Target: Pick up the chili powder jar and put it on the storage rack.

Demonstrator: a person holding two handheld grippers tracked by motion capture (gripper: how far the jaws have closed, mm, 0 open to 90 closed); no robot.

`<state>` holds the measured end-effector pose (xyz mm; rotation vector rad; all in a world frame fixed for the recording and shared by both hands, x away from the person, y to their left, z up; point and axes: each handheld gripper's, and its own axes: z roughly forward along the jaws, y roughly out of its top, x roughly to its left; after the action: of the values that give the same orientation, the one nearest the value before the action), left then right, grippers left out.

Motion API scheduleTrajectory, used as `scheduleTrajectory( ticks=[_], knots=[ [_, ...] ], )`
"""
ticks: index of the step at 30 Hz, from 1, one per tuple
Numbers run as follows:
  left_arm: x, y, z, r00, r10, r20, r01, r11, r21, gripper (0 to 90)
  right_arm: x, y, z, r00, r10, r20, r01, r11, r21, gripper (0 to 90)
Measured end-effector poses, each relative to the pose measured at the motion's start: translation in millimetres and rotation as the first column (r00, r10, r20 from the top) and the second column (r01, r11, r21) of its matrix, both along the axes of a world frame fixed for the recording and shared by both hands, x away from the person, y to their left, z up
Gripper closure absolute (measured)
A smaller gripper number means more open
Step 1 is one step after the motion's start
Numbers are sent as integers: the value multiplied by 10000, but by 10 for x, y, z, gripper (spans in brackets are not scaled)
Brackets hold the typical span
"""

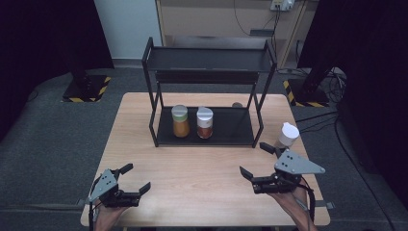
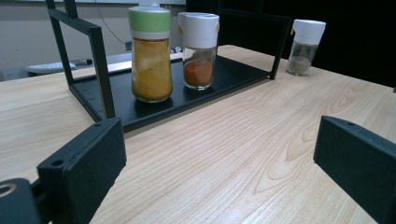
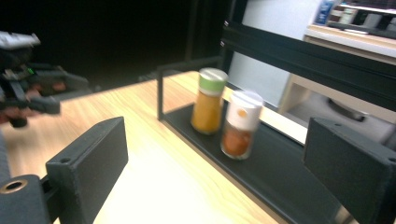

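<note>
high view: the right gripper (image 1: 257, 160) hangs released near the white-capped jar (image 1: 287, 135) beside the rack (image 1: 206, 138), likely its next pick; the left gripper (image 1: 134, 178) waits released. left gripper view: that jar (image 2: 304, 46) stands apart, unobstructed. right gripper view: two jars (image 3: 224, 118) already sit shelved.

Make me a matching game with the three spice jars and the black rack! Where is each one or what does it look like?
Things:
1. green-lidded jar
2. white-lidded red spice jar
3. lone white-capped jar
4. black rack

Descriptions:
A. on the bare table, right of the rack
B. holds two jars on its bottom shelf
C. full of yellow-orange powder
D. on the rack, right of the green lid

Pairs: 1-C, 2-D, 3-A, 4-B
</note>
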<state>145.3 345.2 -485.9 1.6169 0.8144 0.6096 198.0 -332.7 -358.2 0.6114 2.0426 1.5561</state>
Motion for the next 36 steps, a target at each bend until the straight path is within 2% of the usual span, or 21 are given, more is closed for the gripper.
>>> scheduleTrajectory(
  ticks=[3,6,10,15,25,36],
  knots=[
    [0,-3,1,10000,16,-6,-16,10000,5,16,-87,-109,-65,9999,-148,-32,149,9999,76,71],
    [-4,-4,3,10000,21,5,-21,10000,9,15,-146,-235,-158,9991,-322,-259,333,9985,432,71],
    [-6,-3,4,10000,20,27,-20,10000,8,15,-250,-344,-227,9965,-752,-359,765,9964,367,70],
    [-11,3,-3,10000,-19,85,19,10000,-72,13,-366,-488,-317,9923,-1146,-477,1174,9912,613,70],
    [-16,14,-13,9998,-78,164,81,9998,-189,7,-495,-623,-477,9824,-1727,-708,1773,9821,641,69],
    [-23,18,-20,9994,-150,304,157,9996,-220,5,-511,-692,-648,9725,-2155,-882,2213,9733,615,68]
  ],
)
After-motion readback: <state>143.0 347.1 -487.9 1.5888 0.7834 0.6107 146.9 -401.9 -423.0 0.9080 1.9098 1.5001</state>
